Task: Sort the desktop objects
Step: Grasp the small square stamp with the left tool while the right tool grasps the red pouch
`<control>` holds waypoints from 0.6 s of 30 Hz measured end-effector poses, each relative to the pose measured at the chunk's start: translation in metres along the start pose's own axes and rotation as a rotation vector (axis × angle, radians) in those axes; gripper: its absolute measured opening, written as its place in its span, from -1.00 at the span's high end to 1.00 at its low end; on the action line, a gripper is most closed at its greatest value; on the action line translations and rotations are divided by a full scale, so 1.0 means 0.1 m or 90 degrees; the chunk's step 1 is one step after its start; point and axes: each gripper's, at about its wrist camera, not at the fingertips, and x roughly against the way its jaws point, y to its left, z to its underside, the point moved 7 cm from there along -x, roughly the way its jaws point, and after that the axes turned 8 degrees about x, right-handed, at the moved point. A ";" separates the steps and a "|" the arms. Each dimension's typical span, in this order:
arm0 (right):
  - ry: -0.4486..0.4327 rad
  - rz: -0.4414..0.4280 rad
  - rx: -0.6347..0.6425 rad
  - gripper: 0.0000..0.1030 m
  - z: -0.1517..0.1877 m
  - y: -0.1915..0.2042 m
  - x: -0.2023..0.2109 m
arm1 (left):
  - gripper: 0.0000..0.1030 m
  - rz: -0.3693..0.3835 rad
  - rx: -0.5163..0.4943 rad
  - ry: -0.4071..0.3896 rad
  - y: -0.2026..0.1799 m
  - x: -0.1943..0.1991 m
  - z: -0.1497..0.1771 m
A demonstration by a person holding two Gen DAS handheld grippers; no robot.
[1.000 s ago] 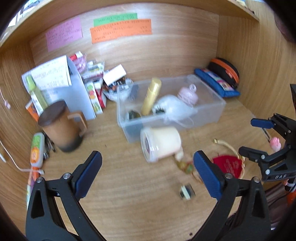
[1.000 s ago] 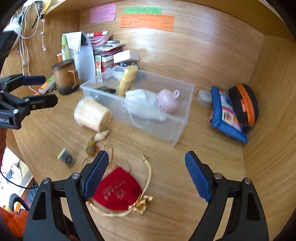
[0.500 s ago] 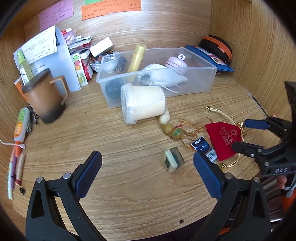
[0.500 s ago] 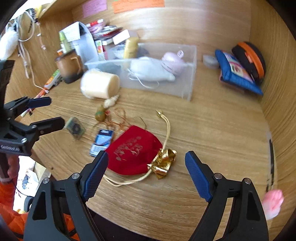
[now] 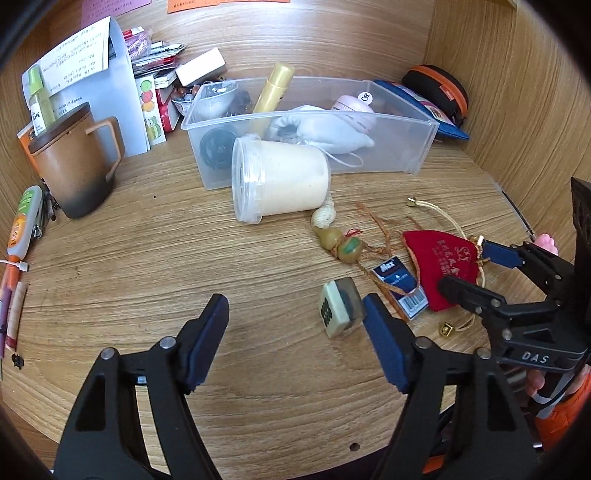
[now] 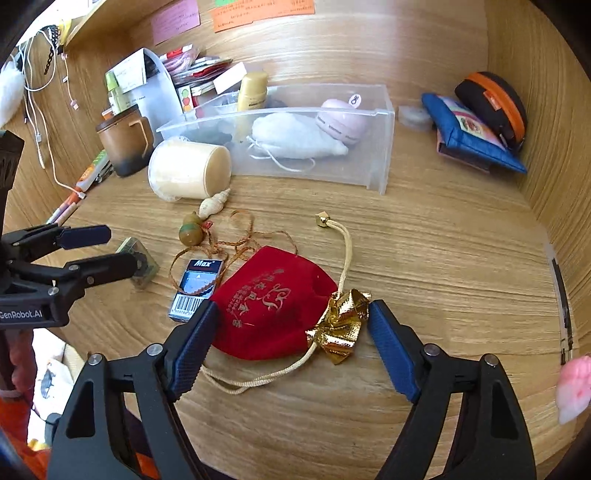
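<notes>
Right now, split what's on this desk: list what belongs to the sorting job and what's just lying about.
For the job: red pouch, between the open right gripper fingers; mahjong tile, by the open left gripper; staple box; gourd charm; seashell; clear bin.

Lying about: brown mug; blue pouch; sticky notes.

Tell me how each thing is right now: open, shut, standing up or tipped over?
Left gripper: open, the mahjong tile by its right finger.
Right gripper: open around the red pouch.
Red pouch: lying flat, drawstring loose.
Cream tub: tipped over, lid on.
Brown mug: upright, lidded.
Clear bin: open-topped, holding things.
</notes>
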 end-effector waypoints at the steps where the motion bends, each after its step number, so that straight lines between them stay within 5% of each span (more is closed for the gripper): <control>1: -0.005 0.001 0.000 -0.26 -0.01 0.00 0.00 | -0.44 0.001 0.000 0.000 0.00 0.00 0.00; 8: -0.020 0.008 -0.005 0.03 -0.02 -0.05 0.00 | -0.38 0.003 0.001 0.002 0.00 -0.03 -0.01; 18: -0.029 0.001 -0.034 0.27 -0.05 -0.20 0.07 | 0.24 0.007 -0.014 0.009 -0.09 -0.10 -0.04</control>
